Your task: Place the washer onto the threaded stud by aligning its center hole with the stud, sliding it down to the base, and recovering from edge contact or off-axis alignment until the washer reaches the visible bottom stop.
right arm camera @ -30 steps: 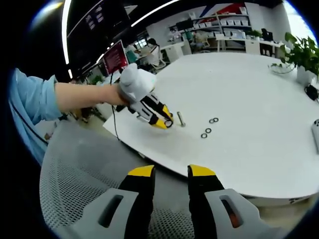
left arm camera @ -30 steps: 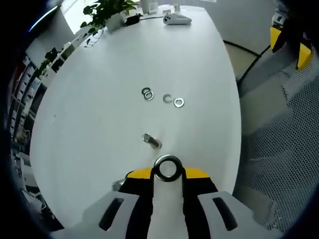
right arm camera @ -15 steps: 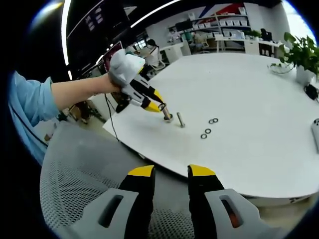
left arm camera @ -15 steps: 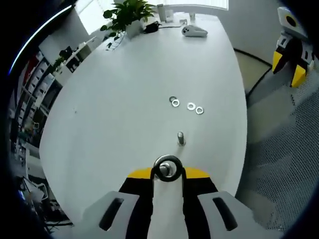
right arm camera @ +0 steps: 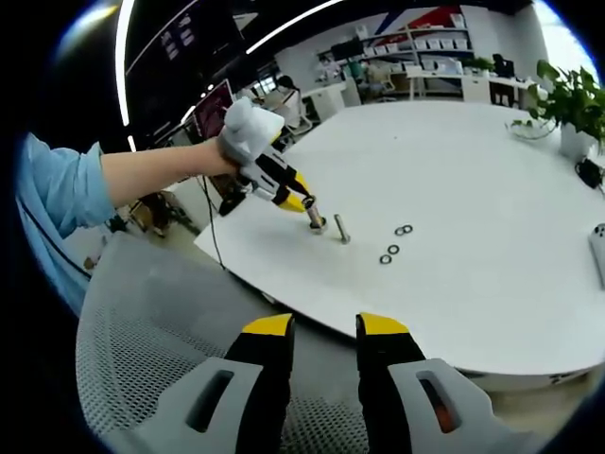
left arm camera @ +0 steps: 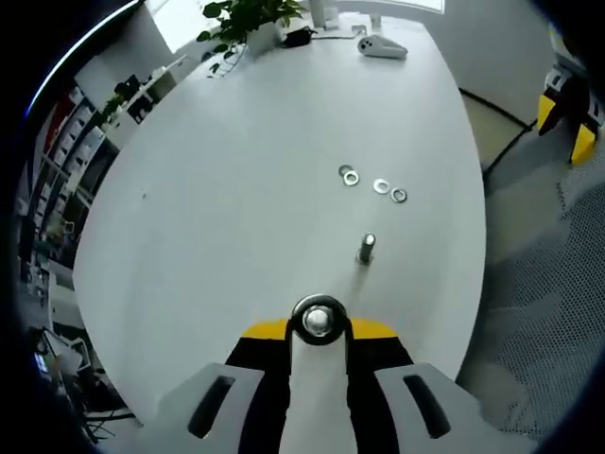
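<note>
My left gripper (left arm camera: 319, 326) is shut on a pale metal piece whose ring-shaped end (left arm camera: 319, 319) faces the camera. In the right gripper view the left gripper (right arm camera: 301, 201), held by a hand, tilts down with this piece's tip (right arm camera: 317, 224) at the table just left of the threaded stud (right arm camera: 342, 228). The stud (left arm camera: 365, 249) stands upright on the white table (left arm camera: 236, 189), apart from the held piece. Loose washers (left arm camera: 381, 186) lie beyond it. My right gripper (right arm camera: 324, 329) is open with nothing between its jaws, off the table's edge.
A mesh chair (right arm camera: 170, 369) lies under the right gripper. Potted plants (left arm camera: 248, 17) (right arm camera: 572, 104) and a white device (left arm camera: 383, 45) sit at the table's far end. The right gripper (left arm camera: 567, 113) hangs beyond the table's right edge. A blue sleeve (right arm camera: 57, 203) reaches in from the left.
The left gripper has risen and tipped its held piece down toward the table beside the stud. Its view has shifted, so the stud now sits up and right. The right gripper has held still.
</note>
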Tool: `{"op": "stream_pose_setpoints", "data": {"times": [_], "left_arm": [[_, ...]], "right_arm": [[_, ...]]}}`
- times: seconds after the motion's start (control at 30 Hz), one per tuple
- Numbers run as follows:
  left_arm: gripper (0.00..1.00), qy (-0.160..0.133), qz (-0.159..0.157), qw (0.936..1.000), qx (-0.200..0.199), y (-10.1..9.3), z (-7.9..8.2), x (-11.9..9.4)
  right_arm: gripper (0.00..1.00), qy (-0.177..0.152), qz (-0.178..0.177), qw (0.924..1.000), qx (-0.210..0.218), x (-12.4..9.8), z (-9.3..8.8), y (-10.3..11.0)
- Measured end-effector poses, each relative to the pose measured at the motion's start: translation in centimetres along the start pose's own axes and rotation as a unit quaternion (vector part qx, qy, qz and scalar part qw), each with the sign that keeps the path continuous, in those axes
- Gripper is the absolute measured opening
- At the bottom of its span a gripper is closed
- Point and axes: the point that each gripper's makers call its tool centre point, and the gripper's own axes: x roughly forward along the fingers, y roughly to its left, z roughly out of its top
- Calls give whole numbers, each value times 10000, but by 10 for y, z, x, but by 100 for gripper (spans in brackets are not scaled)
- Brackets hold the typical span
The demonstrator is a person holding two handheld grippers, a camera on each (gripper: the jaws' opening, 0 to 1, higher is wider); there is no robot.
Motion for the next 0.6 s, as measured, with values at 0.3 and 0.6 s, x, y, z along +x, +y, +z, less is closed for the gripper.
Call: {"op": "stream_pose_setpoints", "data": {"times": [0.3,0.6], "left_arm": [[19,151,-126,9997,-126,-3,-8,17],[19,256,-313,9982,-453,-6,-17,37]], "right_arm": [[28,24,12,10000,-17,0,-1,1],[28,59,28,10000,-34,0,-2,1]]}}
